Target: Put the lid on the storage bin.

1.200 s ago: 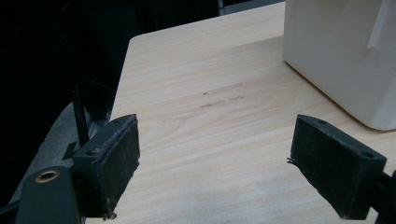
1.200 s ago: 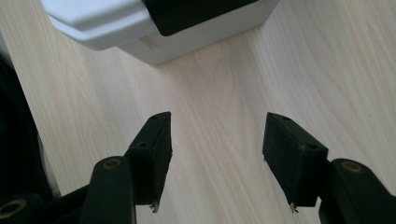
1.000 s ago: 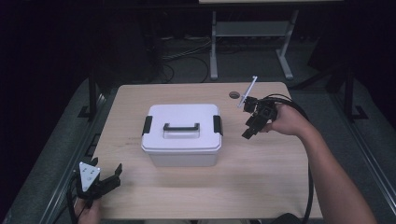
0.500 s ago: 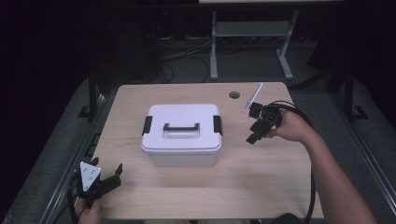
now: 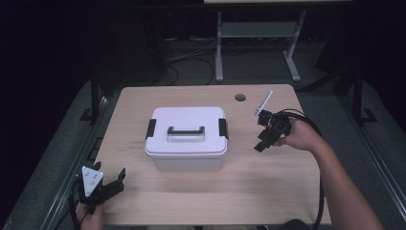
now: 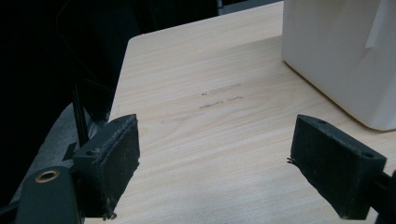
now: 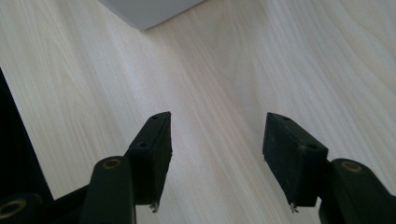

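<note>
A white lidded storage box (image 5: 186, 138) with a dark handle and black side latches sits in the middle of the table. Its wall fills the upper right of the left gripper view (image 6: 341, 56), and one corner of the box (image 7: 149, 11) appears at the top of the right gripper view. My right gripper (image 5: 262, 140) hovers to the right of the box, pointing down and left at the tabletop, open with nothing between its jaws (image 7: 217, 163). My left gripper (image 5: 112, 184) rests at the table's front left corner, open and empty (image 6: 215, 172).
The light wooden table (image 5: 206, 201) has a round cable hole (image 5: 240, 97) at the back right. A metal stand (image 5: 258, 33) and cables lie on the dark floor behind. Dark floor drops away past the table's left edge (image 6: 119, 88).
My right gripper has come down and slightly toward the front, staying to the right of the box. The left gripper and the box have kept still.
</note>
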`<action>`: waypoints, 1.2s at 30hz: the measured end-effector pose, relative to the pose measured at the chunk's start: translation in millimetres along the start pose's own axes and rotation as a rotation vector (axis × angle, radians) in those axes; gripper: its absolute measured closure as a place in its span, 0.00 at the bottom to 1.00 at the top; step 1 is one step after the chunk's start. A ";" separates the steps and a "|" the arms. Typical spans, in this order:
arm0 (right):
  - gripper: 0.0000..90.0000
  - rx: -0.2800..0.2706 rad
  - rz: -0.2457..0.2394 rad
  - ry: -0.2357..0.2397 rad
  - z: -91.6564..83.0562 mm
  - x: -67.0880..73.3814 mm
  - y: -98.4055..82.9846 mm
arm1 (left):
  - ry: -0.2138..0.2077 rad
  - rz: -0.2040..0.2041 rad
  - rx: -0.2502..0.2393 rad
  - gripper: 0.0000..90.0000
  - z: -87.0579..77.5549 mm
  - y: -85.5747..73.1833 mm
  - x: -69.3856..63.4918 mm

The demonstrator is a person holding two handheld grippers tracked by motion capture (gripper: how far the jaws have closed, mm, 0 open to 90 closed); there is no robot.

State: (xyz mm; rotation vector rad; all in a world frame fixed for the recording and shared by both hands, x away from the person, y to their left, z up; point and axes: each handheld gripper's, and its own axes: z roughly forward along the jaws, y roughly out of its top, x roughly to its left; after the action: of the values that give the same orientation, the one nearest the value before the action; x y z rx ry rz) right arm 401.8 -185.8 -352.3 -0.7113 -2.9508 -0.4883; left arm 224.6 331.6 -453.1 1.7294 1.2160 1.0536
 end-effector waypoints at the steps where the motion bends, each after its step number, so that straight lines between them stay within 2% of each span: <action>1: 0.46 -0.003 0.000 0.002 1.1 -0.1 -1.1 | 0.000 0.000 0.000 0.17 0.1 0.1 -0.1; 7: 0.46 0.006 0.007 0.006 6.9 0.3 -7.5 | -0.002 0.003 0.003 0.17 -0.2 0.3 -0.6; 17: 0.46 -0.023 0.026 0.012 9.0 -2.0 -21.7 | -0.002 0.002 0.004 0.17 -0.1 0.3 -0.6; 36: 0.46 -0.025 0.059 0.024 20.1 -1.8 -51.2 | -0.004 0.008 0.004 0.17 0.7 0.8 -2.7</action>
State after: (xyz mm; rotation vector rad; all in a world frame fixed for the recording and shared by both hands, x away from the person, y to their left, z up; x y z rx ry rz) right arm 380.3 -223.3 -386.4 -0.7865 -2.8971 -0.5265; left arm 224.9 328.7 -453.2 1.7402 1.2102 1.0523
